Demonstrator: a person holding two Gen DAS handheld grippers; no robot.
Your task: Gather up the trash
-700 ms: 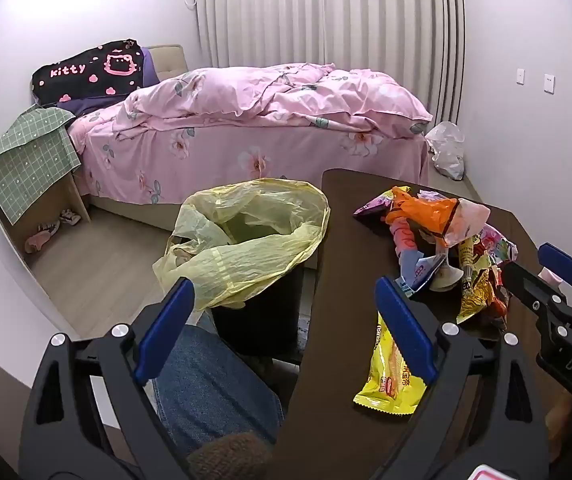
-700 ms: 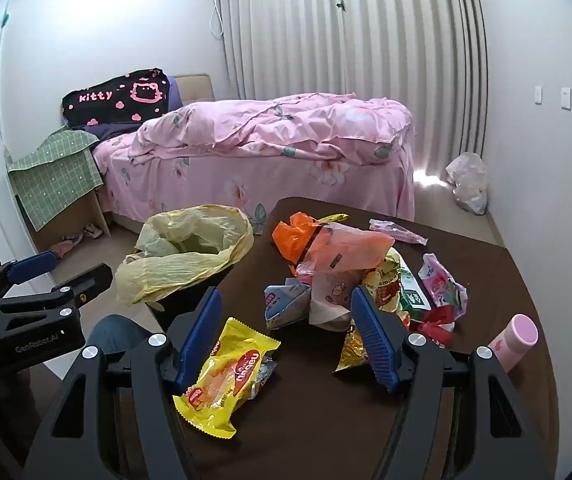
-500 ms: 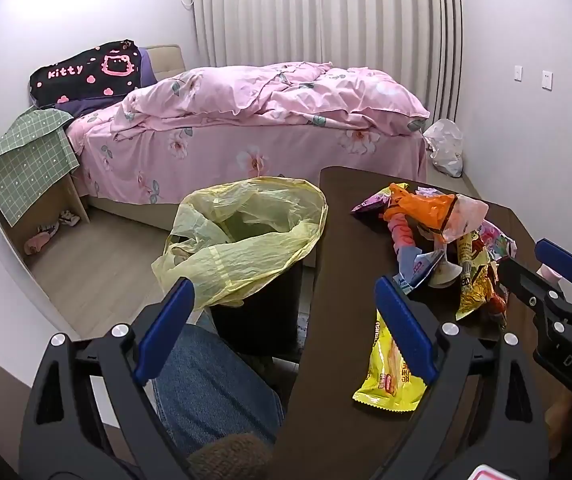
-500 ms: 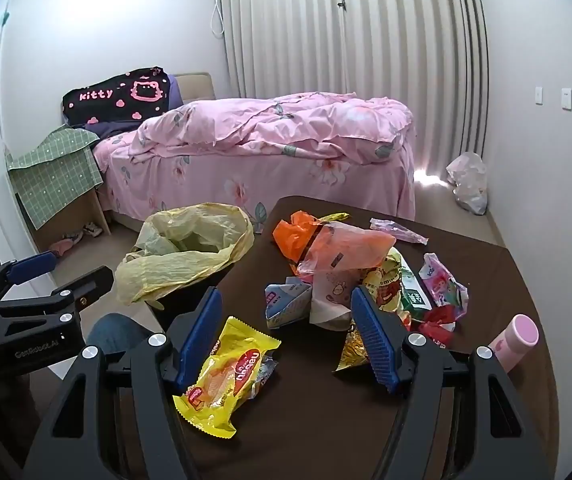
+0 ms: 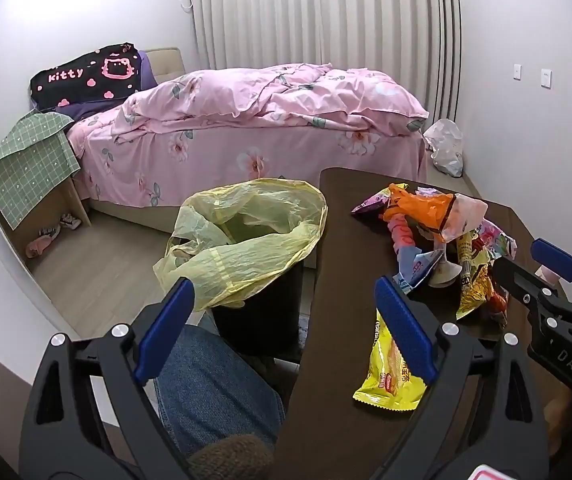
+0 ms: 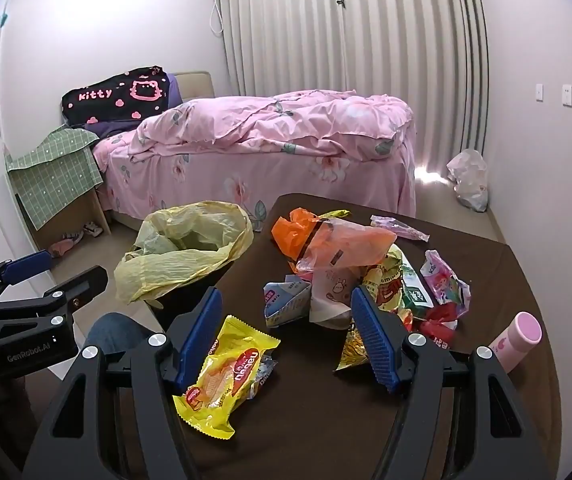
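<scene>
Yellow wrapper (image 6: 227, 372), orange bag (image 6: 300, 232), pale-yellow bin liner (image 6: 181, 248), dark-brown table (image 6: 486, 264), pink floral bedding (image 6: 269, 140).

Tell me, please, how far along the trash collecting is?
Nothing looks done: the bin bag shows no wrappers inside. Nothing is in hand: the left tongs and right tongs are open. Left: the yellow wrapper and the wrapper pile on the table.

One bin, one table, one heap of litter.
One yellow-lined bin (image 6: 183, 256), one yellow wafer packet (image 6: 225, 376), one pink bottle (image 6: 520, 338), one orange bag (image 6: 290, 232), one bed (image 6: 265, 152).
</scene>
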